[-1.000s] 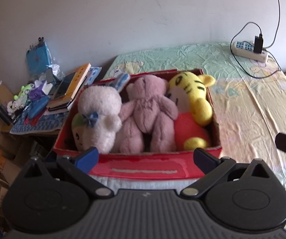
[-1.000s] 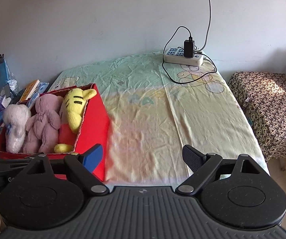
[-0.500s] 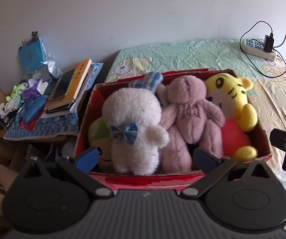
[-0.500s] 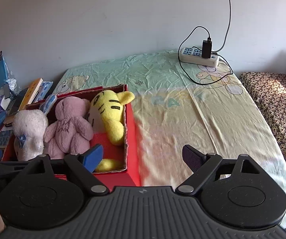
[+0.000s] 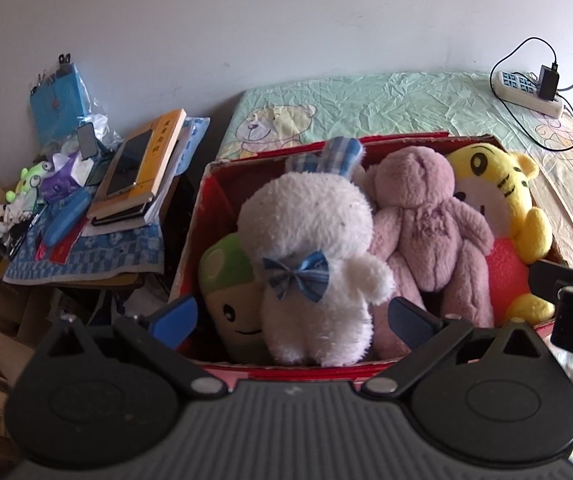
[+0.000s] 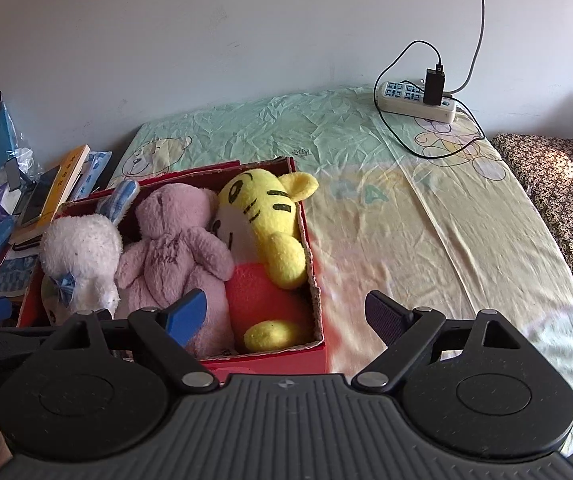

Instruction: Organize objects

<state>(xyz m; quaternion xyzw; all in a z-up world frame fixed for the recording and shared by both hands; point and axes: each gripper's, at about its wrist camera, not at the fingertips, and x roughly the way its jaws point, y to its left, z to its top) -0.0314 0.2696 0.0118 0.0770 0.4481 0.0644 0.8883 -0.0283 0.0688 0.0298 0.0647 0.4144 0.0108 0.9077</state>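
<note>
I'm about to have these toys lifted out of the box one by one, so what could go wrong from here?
1. The white plush lies on the green mushroom plush and against the pink bear; lifting it may drag a neighbour along.
2. The red box sits at the bed's edge beside a cluttered side table; a snagged toy might tip it off.
3. The left gripper and right gripper, both open, are close together and may collide.
</note>
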